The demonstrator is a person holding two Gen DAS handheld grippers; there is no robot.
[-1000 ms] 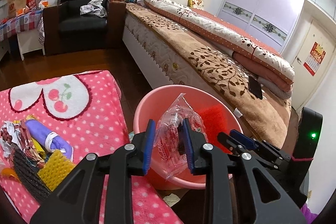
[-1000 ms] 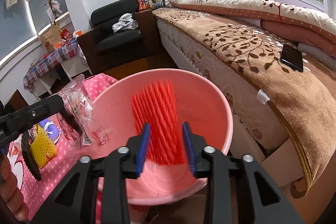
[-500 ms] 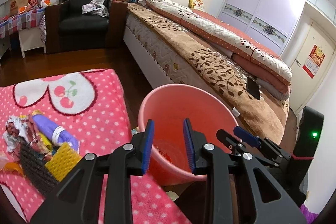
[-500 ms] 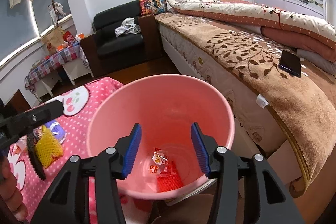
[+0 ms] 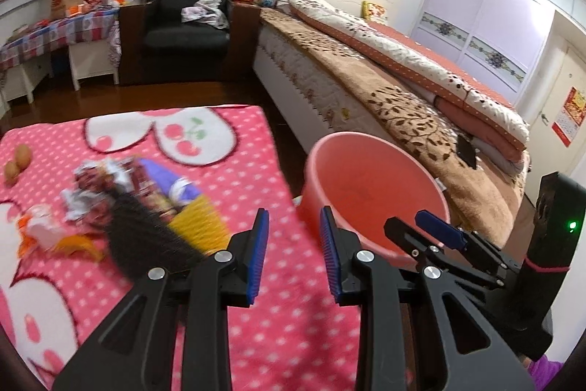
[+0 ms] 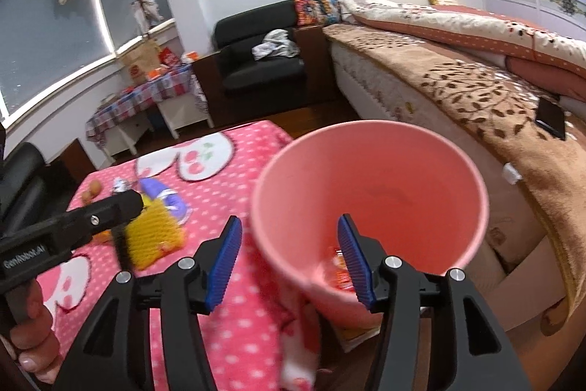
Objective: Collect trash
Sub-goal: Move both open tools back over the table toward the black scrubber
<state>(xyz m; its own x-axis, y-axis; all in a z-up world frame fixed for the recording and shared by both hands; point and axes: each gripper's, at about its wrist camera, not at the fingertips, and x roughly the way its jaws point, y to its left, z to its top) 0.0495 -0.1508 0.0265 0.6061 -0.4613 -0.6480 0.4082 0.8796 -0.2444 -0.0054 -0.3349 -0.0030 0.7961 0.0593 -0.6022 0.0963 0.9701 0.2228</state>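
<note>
A pink bucket (image 5: 373, 185) stands off the right edge of the pink polka-dot table cloth (image 5: 285, 325). Red wrappers (image 6: 338, 272) lie at its bottom. On the cloth to the left is a trash pile: foil wrappers (image 5: 91, 182), a purple pack (image 5: 172, 182), a yellow foam net (image 5: 197, 226) and a black foam net (image 5: 146, 244). My left gripper (image 5: 293, 213) is open and empty above the cloth, between pile and bucket. My right gripper (image 6: 289, 220) hangs over the bucket's near left rim, its jaws opening with nothing held.
Two small brown round things (image 5: 16, 163) lie at the cloth's far left. A bed (image 5: 403, 98) with a brown cover and a phone (image 6: 551, 118) runs along the right. A black armchair (image 5: 186, 24) and a side table (image 5: 55, 35) stand at the back.
The left gripper let go of a clear wrapper and the right of a red foam net; both dropped into the bucket. Both grippers swung left toward the table, and the right jaws widened.
</note>
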